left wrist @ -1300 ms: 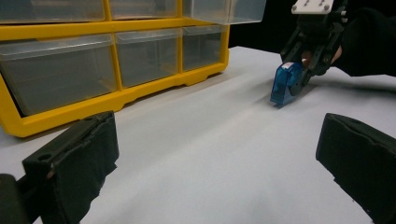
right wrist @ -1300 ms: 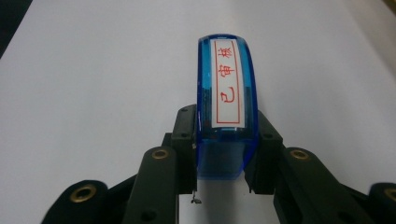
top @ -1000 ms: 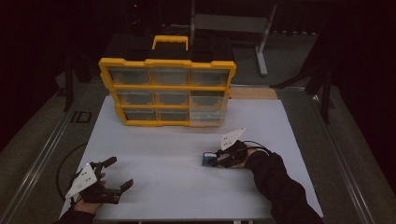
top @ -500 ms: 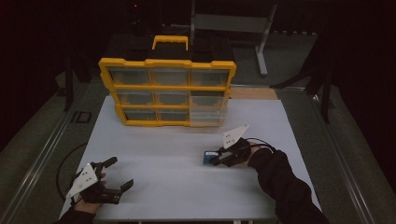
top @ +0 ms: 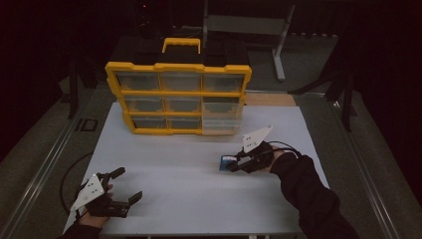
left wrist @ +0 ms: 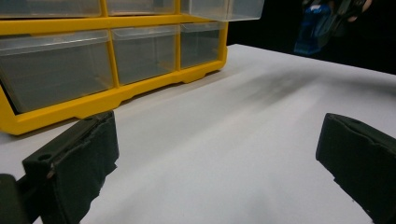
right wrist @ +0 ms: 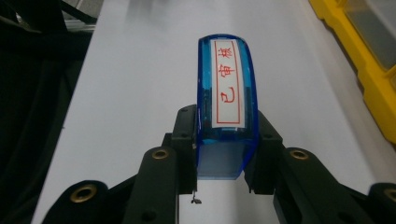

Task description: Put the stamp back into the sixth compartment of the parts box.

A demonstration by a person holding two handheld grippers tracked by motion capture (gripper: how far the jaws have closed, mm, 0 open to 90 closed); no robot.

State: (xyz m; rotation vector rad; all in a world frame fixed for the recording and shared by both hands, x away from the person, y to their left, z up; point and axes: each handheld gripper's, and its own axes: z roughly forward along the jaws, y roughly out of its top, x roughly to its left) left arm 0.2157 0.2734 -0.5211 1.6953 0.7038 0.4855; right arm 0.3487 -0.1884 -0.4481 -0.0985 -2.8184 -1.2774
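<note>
Setting: dim lab or workshop bay. Evidence: bare white surface point(top: 199, 174); yellow parts organizer point(top: 179, 97) with clear drawers; metal stand point(top: 278, 40); dark curtained surroundings; floor rails point(top: 45, 164).

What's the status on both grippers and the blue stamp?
Right gripper shut on blue translucent plastic stamp with red-lettered label, above white table. Left gripper open, empty. Yellow drawer organizer stands beyond, path clear.
</note>
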